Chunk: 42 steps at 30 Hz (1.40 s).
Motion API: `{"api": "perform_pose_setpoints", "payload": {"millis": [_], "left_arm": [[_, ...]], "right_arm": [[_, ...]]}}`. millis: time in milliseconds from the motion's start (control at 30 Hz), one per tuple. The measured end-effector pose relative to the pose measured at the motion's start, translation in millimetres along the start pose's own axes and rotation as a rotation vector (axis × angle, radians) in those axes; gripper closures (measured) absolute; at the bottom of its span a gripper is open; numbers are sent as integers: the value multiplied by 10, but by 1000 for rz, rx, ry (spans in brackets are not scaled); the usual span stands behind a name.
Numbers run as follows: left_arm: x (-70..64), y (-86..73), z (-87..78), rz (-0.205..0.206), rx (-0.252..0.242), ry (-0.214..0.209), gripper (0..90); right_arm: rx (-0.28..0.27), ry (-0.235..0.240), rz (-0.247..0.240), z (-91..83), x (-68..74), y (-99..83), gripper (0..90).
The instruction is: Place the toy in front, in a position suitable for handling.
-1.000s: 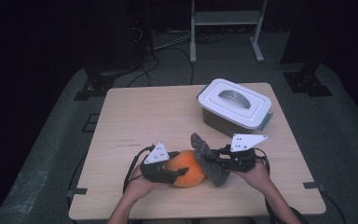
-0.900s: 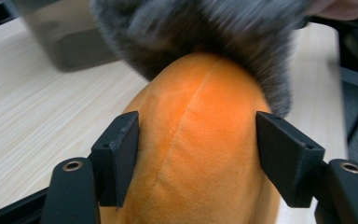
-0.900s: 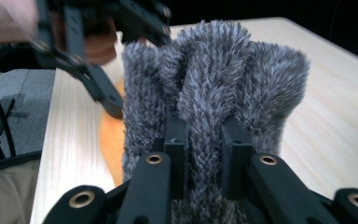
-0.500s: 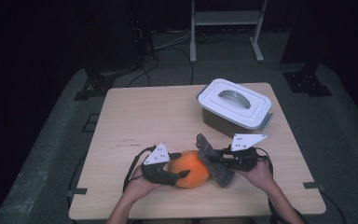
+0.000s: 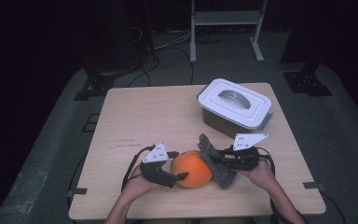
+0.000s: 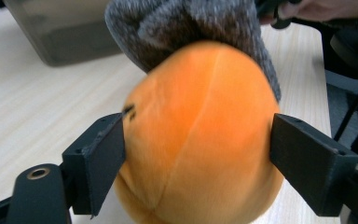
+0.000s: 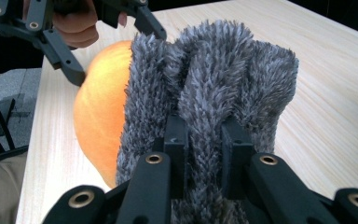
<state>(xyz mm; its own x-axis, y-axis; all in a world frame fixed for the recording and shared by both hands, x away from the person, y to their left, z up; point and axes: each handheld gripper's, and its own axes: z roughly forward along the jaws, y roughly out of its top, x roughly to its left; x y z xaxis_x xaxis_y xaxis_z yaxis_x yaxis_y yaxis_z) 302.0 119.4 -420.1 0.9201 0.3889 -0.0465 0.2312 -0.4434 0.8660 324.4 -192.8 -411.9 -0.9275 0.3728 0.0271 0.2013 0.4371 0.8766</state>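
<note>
An orange plush ball [image 5: 192, 169] rests on the wooden table [image 5: 144, 116] near its front edge. My left gripper [image 5: 182, 171] is shut on it from the left; in the left gripper view the two black jaws press the ball [image 6: 200, 140] on either side. A grey fuzzy cloth [image 5: 216, 161] stands against the ball's right side, draped over its far part [image 6: 191, 28]. My right gripper [image 5: 224, 161] is shut on that cloth [image 7: 214, 93], a fold of it pinched between the jaws. The left gripper [image 7: 116, 42] and the hand holding it appear beyond the ball [image 7: 100, 112].
A clear box with a white lid and grey handle [image 5: 235, 105] stands at the table's back right, close behind the right gripper; its wall [image 6: 65, 28] shows in the left gripper view. Cables trail off the front edge. Bare tabletop lies to the left and back.
The ball, the cloth and both grippers have shifted slightly to the right. Both grips stay as they were.
</note>
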Motion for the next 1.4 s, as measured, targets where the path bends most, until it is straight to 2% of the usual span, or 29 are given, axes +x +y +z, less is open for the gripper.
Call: {"api": "perform_pose_setpoints", "payload": {"millis": [67,133,200,267,367,533,600,700,800,933,1067,1200,1233,1300,1333,1400], "left_arm": [[-10,-2,7,4,3,-12,223],[-14,-4,-2,11,13,-3,292],[-11,-21,-6,15,15,-4,335],[-15,-25,-12,21,15,2,371],[-4,-23,-35,17,7,10,421],[24,-25,-55,-11,-14,5,432],[12,0,-68,-6,-22,8,441],[-6,39,-103,1,-35,9,444],[-17,59,-149,13,-41,15,447],[-21,48,-150,16,-48,6,441],[0,43,-138,2,-54,2,343],[33,7,-89,-24,-25,-3,190],[43,-8,-81,-30,-22,-12,180],[51,-29,-74,-39,-22,-24,190],[40,-30,-76,-28,-20,-27,240],[12,-13,-91,-3,-16,-6,353]], "right_arm": [[4,1,7,-4,-17,-12,753],[2,-2,7,-10,-5,3,753],[-23,-1,-10,-29,47,60,754],[-55,22,-27,-32,98,123,754],[-34,21,-36,8,109,132,754],[-6,-5,9,-24,-8,15,754],[-24,-13,1,-62,23,46,754],[-75,13,-26,-76,100,144,754],[-39,21,-39,-5,119,143,754],[-9,35,-6,57,58,49,754],[12,25,3,49,21,-6,754],[25,17,7,47,2,-26,754],[27,16,8,45,-3,-29,754],[29,16,11,44,-4,-34,754],[31,14,9,43,-1,-30,754],[23,2,-9,28,36,9,754]]}}
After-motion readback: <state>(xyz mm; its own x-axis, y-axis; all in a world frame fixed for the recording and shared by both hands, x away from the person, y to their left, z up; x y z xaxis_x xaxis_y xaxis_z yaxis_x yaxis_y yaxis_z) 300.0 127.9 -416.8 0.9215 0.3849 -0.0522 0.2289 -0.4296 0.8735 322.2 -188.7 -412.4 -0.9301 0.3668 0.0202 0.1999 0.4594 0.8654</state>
